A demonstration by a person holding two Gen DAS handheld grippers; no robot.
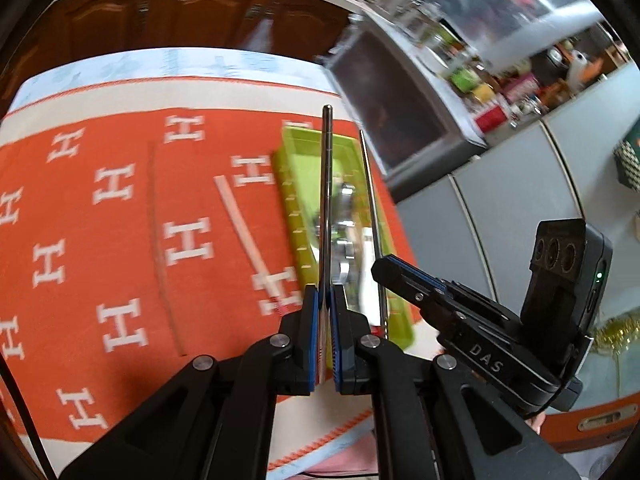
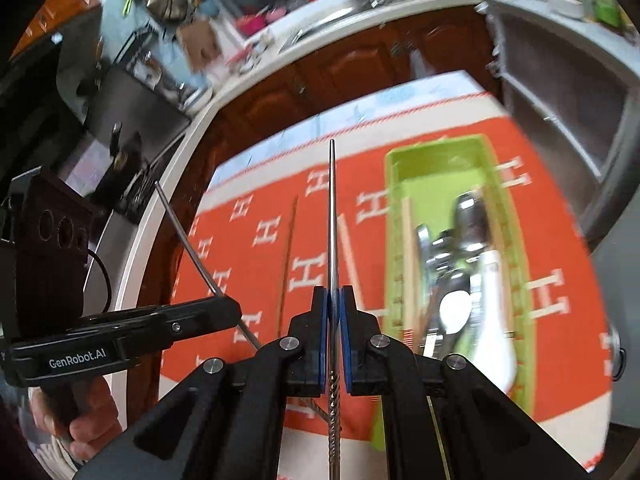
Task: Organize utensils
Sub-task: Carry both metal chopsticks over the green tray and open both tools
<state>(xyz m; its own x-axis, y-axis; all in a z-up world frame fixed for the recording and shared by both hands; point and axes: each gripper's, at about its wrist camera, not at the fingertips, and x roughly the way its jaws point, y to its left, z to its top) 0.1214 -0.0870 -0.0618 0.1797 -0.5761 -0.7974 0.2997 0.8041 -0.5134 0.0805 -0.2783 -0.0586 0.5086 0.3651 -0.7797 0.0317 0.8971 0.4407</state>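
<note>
My left gripper is shut on a metal chopstick that points forward over the green tray. My right gripper is shut on a second metal chopstick, held above the orange cloth left of the green tray. The tray holds metal spoons, a white spoon and a wooden chopstick. A pale chopstick and a dark chopstick lie loose on the cloth. The right gripper shows in the left wrist view, the left gripper in the right wrist view.
The orange cloth with white H marks covers the table. Brown cabinets and a cluttered counter stand behind it. A steel appliance sits past the table's right end.
</note>
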